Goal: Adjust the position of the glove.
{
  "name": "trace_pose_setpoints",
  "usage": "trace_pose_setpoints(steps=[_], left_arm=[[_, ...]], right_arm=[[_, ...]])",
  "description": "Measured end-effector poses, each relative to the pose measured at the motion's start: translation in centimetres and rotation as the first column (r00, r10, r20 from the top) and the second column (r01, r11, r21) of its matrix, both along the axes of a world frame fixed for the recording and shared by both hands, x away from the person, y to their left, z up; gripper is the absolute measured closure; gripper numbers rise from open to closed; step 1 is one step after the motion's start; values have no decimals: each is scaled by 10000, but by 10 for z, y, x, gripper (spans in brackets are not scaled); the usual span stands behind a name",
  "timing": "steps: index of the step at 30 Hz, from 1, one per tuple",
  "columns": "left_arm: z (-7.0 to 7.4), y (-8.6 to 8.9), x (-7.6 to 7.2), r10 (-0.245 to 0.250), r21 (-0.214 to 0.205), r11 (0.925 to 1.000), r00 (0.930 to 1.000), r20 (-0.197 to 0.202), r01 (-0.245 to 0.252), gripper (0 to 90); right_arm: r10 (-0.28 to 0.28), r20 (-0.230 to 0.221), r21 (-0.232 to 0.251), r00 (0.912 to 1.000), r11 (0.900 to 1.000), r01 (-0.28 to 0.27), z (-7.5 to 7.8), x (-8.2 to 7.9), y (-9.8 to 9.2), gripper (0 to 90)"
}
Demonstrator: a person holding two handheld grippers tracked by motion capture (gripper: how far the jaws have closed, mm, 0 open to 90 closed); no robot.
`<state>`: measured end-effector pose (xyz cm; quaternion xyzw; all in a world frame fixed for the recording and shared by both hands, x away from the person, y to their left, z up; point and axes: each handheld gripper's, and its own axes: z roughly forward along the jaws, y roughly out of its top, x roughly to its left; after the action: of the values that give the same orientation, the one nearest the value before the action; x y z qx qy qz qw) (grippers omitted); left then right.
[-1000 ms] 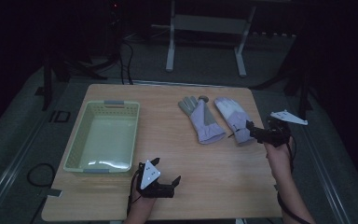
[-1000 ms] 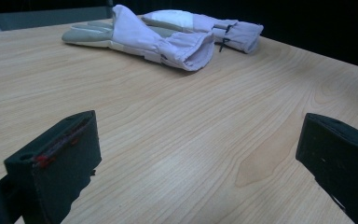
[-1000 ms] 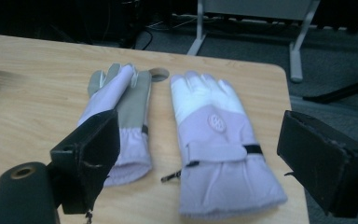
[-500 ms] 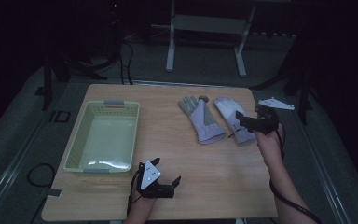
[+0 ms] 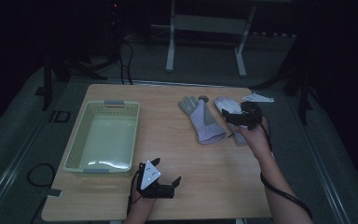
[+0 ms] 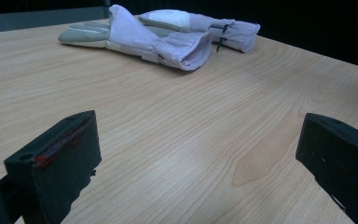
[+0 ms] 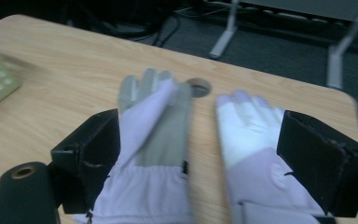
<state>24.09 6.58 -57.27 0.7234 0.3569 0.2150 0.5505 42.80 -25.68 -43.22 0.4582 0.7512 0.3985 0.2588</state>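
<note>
My left tongs (image 5: 168,184) rest wide apart on the desk (image 5: 223,186), just right of the basket (image 5: 103,135). Farther off, my right tongs (image 5: 235,116) hover wide over two gloves (image 7: 163,140), well right of the basket. They're soft, light; I'd pinch a cuff. Blur hides their edges.

Overhead camera faces forward over the table (image 5: 214,158); both tool cameras share the gloves (image 6: 168,35).
</note>
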Motion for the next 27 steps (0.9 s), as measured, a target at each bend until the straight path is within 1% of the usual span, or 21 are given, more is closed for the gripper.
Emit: trace_pose_setpoints(steps=[2, 3, 6, 9, 11, 13, 17, 19, 20, 22, 23, 25, 27], left_arm=[[0, 0, 0, 2, -10, 10000, 10000, -2, -2, 0], [0, 0, 0, -3, -8, 10000, 10000, -7, 3, 0], [0, 0, 0, -8, -11, 10000, 10000, -6, 8, 0], [0, 0, 0, -33, -38, 10000, 10000, -35, 33, 0], [0, 1, 0, -46, -39, 10000, 10000, -41, 46, 0], [0, 1, 0, -47, -63, 10000, 10000, -48, 47, 0], [0, 1, 0, -51, -100, 9999, 10000, -65, 50, 0], [0, 1, 0, -55, -104, 9999, 10000, -81, 55, 0], [0, 1, 0, -65, -105, 9999, 9999, -84, 64, 0], [0, 2, 0, -65, -136, 9999, 9999, -89, 63, 0], [0, 2, 1, -67, -135, 9999, 9999, -95, 65, 0], [0, 2, 1, -60, -142, 9999, 9999, -100, 58, 0], [0, 2, 1, -55, -145, 9999, 9999, -96, 53, 0]], right_arm=[[361, -208, 252, 9991, 9990, -356, -4, 5, 6, 143], [598, -321, 278, 9977, 9979, -589, -6, 7, 9, 153], [907, -488, 123, 9947, 9959, -902, -13, 14, 19, 183], [1048, -664, -8, 9923, 9945, -1050, -21, 21, 28, 187], [973, -844, -98, 9917, 9951, -985, -26, 27, 31, 216], [972, -978, -71, 9904, 9951, -984, -32, 32, 34, 216], [857, -1423, -148, 9861, 9959, -887, -46, 44, 36, 222], [865, -1581, -11, 9836, 9961, -878, -54, 48, 37, 223], [796, -1599, -40, 9839, 9967, -813, -57, 50, 37, 223], [602, -1819, -81, 9815, 9980, -628, -66, 55, 37, 223], [513, -1913, -202, 9802, 9982, -561, -70, 57, 37, 222], [466, -2012, -277, 9785, 9982, -532, -76, 60, 38, 223], [480, -2026, -451, 9781, 9973, -583, -80, 63, 39, 223]])
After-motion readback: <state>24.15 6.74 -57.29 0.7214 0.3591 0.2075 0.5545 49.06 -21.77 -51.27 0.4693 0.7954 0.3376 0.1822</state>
